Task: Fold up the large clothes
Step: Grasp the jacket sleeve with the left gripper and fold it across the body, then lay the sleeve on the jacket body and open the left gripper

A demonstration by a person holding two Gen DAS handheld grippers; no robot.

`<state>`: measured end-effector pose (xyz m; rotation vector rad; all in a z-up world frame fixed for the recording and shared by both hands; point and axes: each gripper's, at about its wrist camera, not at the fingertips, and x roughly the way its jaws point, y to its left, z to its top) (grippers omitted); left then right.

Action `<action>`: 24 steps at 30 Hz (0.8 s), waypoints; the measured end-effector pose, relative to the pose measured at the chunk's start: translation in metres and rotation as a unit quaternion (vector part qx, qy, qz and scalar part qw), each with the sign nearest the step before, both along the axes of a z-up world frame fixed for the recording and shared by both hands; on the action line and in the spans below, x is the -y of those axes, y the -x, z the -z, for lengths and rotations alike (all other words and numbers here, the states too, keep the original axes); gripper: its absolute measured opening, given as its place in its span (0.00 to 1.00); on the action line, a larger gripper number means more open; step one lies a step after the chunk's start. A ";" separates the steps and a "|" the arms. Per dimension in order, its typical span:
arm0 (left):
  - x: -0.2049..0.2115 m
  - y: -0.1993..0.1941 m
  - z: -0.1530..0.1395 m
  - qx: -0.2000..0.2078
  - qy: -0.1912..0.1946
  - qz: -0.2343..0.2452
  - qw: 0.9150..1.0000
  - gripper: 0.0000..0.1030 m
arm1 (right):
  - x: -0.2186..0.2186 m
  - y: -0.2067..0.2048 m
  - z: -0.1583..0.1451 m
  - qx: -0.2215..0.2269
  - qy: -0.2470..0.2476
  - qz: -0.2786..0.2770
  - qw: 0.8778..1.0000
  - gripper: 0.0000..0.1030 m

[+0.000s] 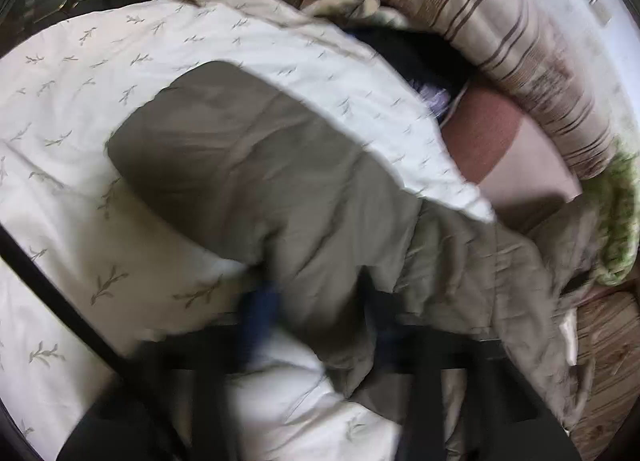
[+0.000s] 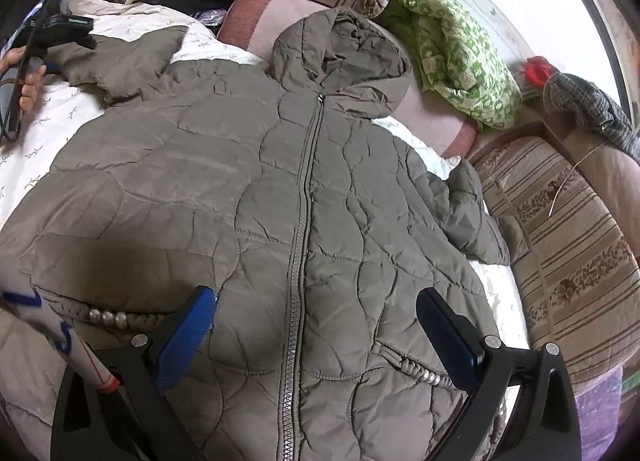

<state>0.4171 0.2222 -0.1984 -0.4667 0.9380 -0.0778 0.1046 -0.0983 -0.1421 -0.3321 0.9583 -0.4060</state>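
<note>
The right gripper (image 2: 316,333) stood wide and empty just over the hem of the quilted jacket (image 2: 280,189), which lay flat on the bed, zipper (image 2: 306,181) running away toward the hood (image 2: 344,57). At the far left sleeve (image 2: 132,61) the left gripper (image 1: 316,313) had closed on the fabric; that hand was nearer for folding the sleeve inward.

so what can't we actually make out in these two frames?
- Left gripper fingertips: left wrist view, motion-blurred and covered by the grey quilted hooded jacket sleeve; grip unclear.
- Jacket hem: right wrist view, cut off by bottom edge.
- Dark bundle behind white leaf-print duvet: blurred, unidentifiable.
</note>
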 end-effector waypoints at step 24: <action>0.246 0.124 -0.083 0.117 -0.075 0.322 0.937 0.30 | 0.080 0.043 -0.024 0.044 -0.052 0.121 0.990 0.98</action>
